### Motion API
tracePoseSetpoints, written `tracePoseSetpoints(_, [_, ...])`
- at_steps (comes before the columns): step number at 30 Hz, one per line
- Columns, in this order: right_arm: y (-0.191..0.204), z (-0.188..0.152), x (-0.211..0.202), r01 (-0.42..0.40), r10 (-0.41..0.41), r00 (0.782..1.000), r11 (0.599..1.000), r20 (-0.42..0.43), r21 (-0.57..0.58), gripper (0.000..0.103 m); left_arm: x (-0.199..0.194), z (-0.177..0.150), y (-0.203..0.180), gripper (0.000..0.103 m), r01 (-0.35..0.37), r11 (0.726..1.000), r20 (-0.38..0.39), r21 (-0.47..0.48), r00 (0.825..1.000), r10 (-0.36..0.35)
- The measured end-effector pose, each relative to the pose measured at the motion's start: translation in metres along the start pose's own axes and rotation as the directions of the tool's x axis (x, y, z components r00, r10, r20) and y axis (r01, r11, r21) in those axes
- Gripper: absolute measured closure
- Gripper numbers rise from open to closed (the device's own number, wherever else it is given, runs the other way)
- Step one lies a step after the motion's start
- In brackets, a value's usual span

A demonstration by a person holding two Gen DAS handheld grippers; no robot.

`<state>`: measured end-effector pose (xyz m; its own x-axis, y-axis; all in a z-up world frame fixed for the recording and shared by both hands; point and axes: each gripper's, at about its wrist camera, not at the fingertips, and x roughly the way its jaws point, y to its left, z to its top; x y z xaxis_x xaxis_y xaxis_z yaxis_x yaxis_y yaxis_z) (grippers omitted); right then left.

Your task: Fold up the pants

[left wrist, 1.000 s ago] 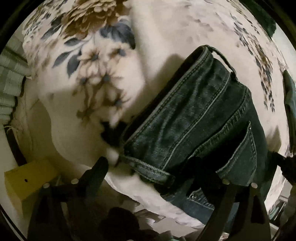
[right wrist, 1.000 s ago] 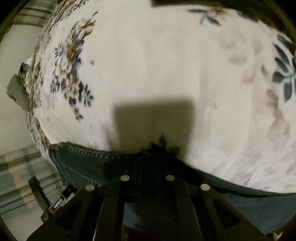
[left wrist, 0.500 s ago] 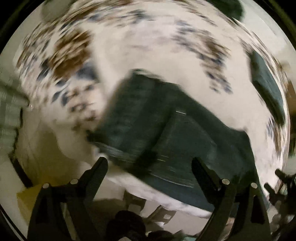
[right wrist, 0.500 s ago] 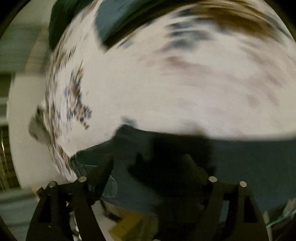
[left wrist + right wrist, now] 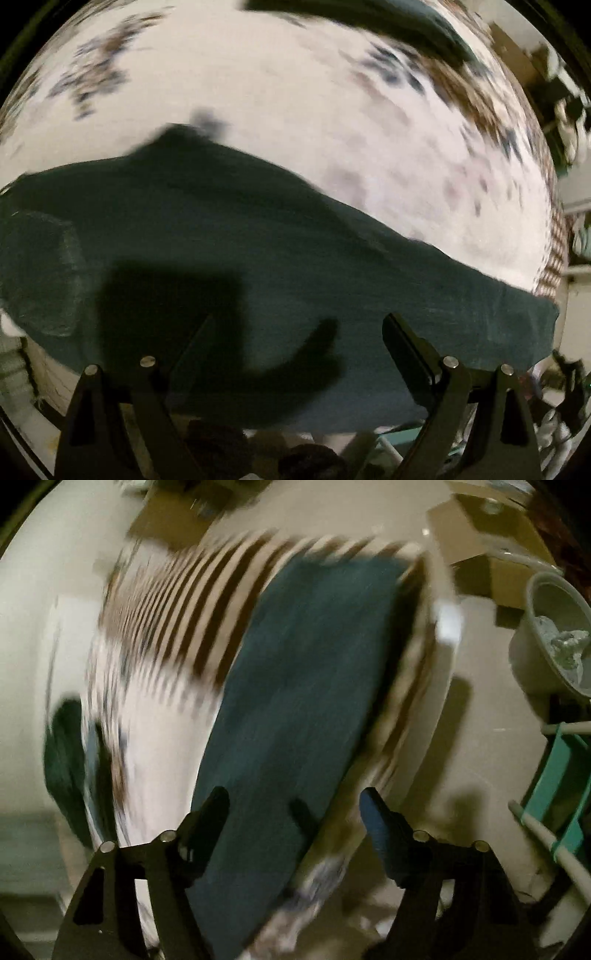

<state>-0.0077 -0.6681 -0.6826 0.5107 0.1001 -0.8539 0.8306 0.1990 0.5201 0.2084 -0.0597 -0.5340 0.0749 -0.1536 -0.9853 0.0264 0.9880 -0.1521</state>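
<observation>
Lying flat: pants (image 5: 258,240), dark denim, stretched lengthwise along the near edge of a bed under a floral bedspread (image 5: 295,92); both views heavily smeared by motion.

Left claw (image 5: 299,325): spread wide, pointing down over the denim, nothing between its fingers, only its shadow on the cloth.

Right claw (image 5: 295,805): jaws closing from a broad gap, empty, hanging over the leg end of the pants (image 5: 306,686) near the bed's edge; whether it is above cloth or past it cannot be told through the blur.

Adjacent items: grey tub (image 5: 554,638) and teal frame (image 5: 557,786) on the floor beside the bed.

Risks, as judged: a claw shutting in mid-sweep may pinch only the top layer, or bedspread along with denim, dragging the cover and skewing the fold. Cloth so close to the edge may slide off the bed.
</observation>
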Motion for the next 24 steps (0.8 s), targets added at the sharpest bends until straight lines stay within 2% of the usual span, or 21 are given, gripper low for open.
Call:
tracePoseSetpoints(2, [-0.027,0.036,0.001,-0.032,0.031,0.999,0.999,0.036,0.033,0.035,0.023,-0.002,-0.019,0.010,-0.037,0.998,-0.024,0.042,0.999,0.038])
tracePoseSetpoints(4, [-0.041,0.055,0.008,-0.068,0.065,0.997,0.996,0.040,0.056,0.048,0.043,-0.006,-0.028,0.007,-0.095,0.992,-0.038,0.079,0.994,0.098])
tracePoseSetpoints(6, [-0.051,0.072,0.018,-0.114,0.112,0.993,0.992,0.040,0.058,0.056,0.045,-0.007,-0.032,0.000,-0.107,0.990,-0.008,0.087,0.994,0.108])
tracePoseSetpoints(7, [-0.050,0.073,0.021,-0.130,0.128,0.991,0.990,0.041,0.051,0.058,0.047,-0.007,-0.034,0.000,-0.113,0.990,-0.006,0.084,0.993,0.114])
tracePoseSetpoints(11, [-0.051,0.094,0.028,-0.193,0.193,0.980,0.981,0.040,-0.010,0.058,0.048,-0.005,-0.034,0.000,-0.116,0.992,-0.005,0.051,0.993,0.116])
tracePoseSetpoints(17, [-0.036,0.108,0.047,-0.317,0.316,0.947,0.948,0.054,0.016,0.058,0.051,-0.006,-0.036,0.000,-0.152,0.988,0.048,-0.032,0.987,0.154])
tracePoseSetpoints(18, [-0.034,0.110,0.049,-0.326,0.324,0.944,0.945,0.056,0.021,0.064,0.050,-0.006,-0.037,0.000,-0.155,0.987,0.053,-0.044,0.986,0.158])
tracePoseSetpoints(19, [-0.031,0.111,0.051,-0.318,0.316,0.947,0.948,0.058,0.018,0.084,0.052,-0.006,-0.040,0.000,-0.158,0.986,0.055,-0.051,0.986,0.160])
tracePoseSetpoints(20, [-0.024,0.113,0.055,-0.288,0.287,0.957,0.958,0.048,0.001,0.093,0.053,-0.005,-0.044,0.000,-0.160,0.986,0.052,-0.051,0.985,0.162])
tracePoseSetpoints(24, [-0.005,0.110,0.047,-0.245,0.246,0.967,0.969,0.065,-0.032,0.095,0.047,0.000,-0.043,0.000,-0.138,0.987,0.018,-0.076,0.990,0.140])
